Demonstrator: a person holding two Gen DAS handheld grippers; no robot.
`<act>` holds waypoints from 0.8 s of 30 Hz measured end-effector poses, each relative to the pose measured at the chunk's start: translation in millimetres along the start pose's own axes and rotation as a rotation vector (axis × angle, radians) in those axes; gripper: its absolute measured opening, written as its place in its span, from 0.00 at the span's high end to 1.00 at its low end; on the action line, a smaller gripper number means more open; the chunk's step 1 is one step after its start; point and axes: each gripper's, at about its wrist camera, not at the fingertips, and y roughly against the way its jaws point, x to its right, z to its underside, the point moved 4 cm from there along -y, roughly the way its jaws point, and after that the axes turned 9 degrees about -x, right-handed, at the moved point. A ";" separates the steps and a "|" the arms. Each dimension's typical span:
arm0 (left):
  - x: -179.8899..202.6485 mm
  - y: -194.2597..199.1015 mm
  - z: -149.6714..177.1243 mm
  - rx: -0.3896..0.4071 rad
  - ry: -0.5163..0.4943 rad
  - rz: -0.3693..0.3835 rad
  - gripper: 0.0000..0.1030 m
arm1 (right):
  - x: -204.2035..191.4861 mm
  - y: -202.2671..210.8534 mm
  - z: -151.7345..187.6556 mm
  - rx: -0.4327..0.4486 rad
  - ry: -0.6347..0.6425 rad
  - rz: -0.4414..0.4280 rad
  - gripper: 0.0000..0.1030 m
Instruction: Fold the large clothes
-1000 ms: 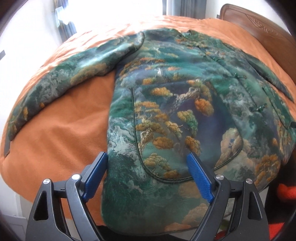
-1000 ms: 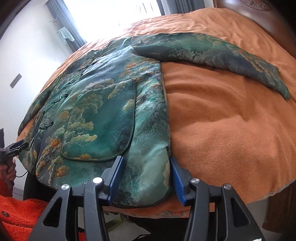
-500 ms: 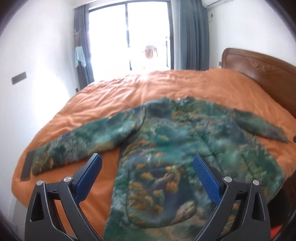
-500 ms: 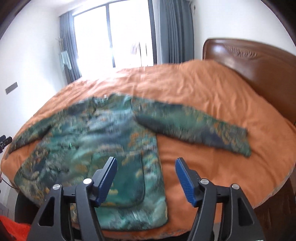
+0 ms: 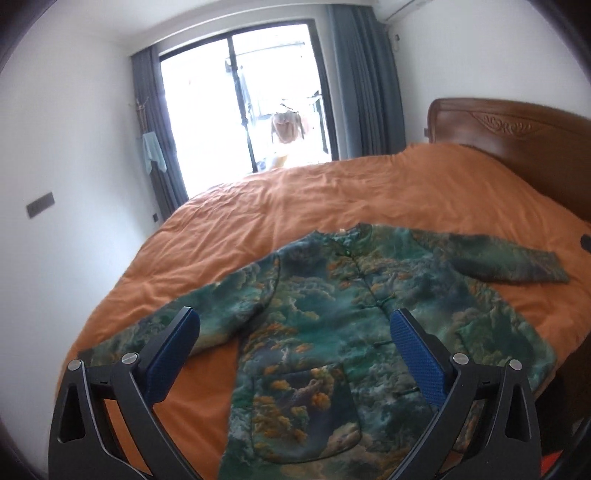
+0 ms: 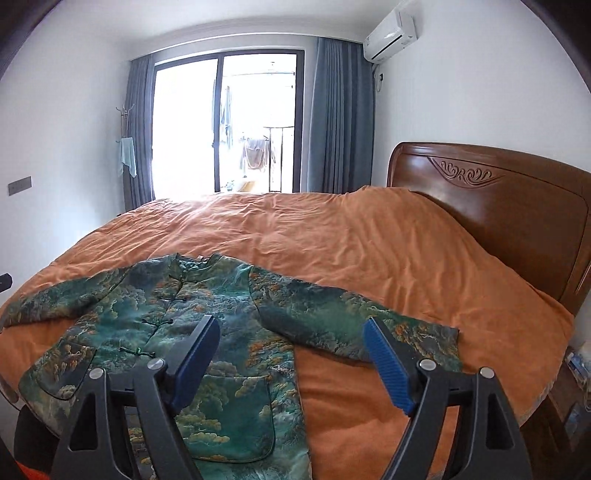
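On the bed (image 6: 388, 258), under its rumpled orange cover, the jacket (image 5: 343, 332) lay flat and face up near the close edge, collar pointing away toward the window (image 6: 225, 122). And what a garment it was: padded, printed all over in deep greens and teal with orange-gold treetops and pale cloud swirls, like a painted landscape. Both sleeves were spread out sideways, one reaching toward the carved wooden headboard (image 6: 498, 206), the other toward the plain wall side. A row of knotted fastenings ran down the front from the small stand-up collar, and dark-piped patch pockets with rounded corners sat low on each front panel. The hem reached right to the edge of the bed, in the right wrist view dropping out of sight behind the tool.

Grey-blue curtains framed the bright window, with an air conditioner (image 6: 389, 35) high on the wall.

The left tongs (image 5: 295, 354) hung above the jacket's lower front, blue pads spread as wide as they go after just opening, nothing between them, no cloth touched. The right tongs (image 6: 291, 358) hovered over the sleeve-side flank, jaws well apart and likewise just opened, gripping nothing.
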 end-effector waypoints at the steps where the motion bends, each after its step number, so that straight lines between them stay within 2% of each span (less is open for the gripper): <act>1: 3.4 0.1 1.6 -0.004 -0.014 0.004 0.00 | -0.2 -0.3 0.3 0.004 0.005 0.006 0.20; 4: 12.1 -3.3 4.5 -0.033 -0.030 0.026 0.00 | 0.6 -0.4 3.2 0.020 0.027 0.021 0.20; 10: 21.4 -15.2 9.4 -0.079 0.018 0.055 0.00 | 4.2 -3.2 7.3 0.044 0.059 0.080 0.11; 12: 23.0 -21.1 9.0 -0.092 0.021 0.039 0.00 | 8.7 -8.6 6.3 0.021 0.053 0.106 0.00; 15: 22.6 -29.0 9.9 -0.093 0.027 -0.025 0.00 | 18.0 -24.8 6.6 -0.046 0.048 0.161 0.00; 19: 26.0 -39.0 16.5 -0.144 0.018 0.005 0.00 | 31.6 -49.2 10.3 -0.148 0.007 0.178 0.00; 24: 26.1 -50.8 27.3 -0.219 0.046 0.044 0.00 | 37.7 -63.0 14.9 -0.210 0.012 0.226 0.00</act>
